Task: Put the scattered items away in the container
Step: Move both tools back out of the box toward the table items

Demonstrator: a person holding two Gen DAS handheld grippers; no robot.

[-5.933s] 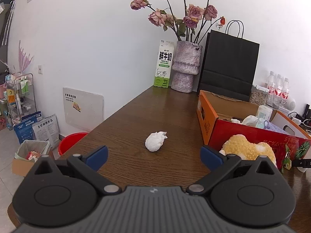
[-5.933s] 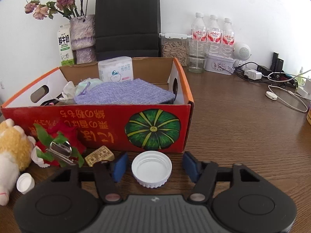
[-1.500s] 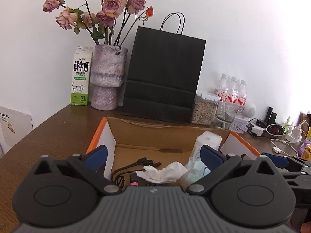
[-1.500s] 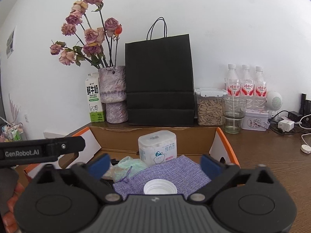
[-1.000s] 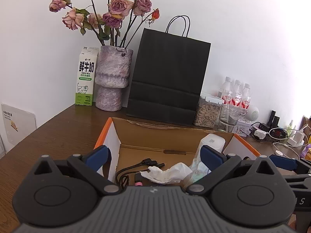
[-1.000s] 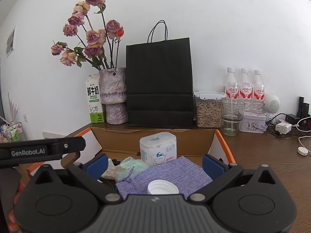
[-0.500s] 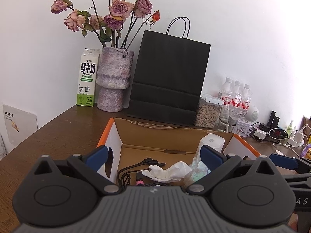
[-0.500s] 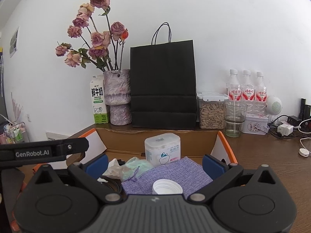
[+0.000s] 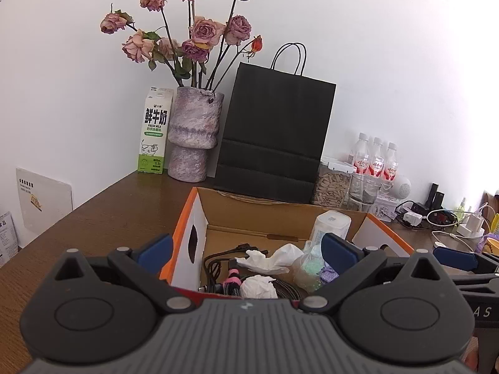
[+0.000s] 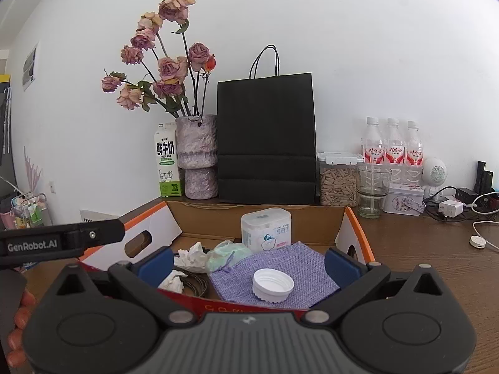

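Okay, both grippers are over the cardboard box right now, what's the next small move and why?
Probably lift the right gripper up and back from the orange-rimmed cardboard box. Its jaws are wide open and empty, and the white plastic cap already lies loose on the purple woven cloth inside, so that drop looks done.

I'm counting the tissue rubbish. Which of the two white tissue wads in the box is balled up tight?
The nearer tissue ball, compact and round on the braided cable. The other tissue, behind it, lies loose and spread open.
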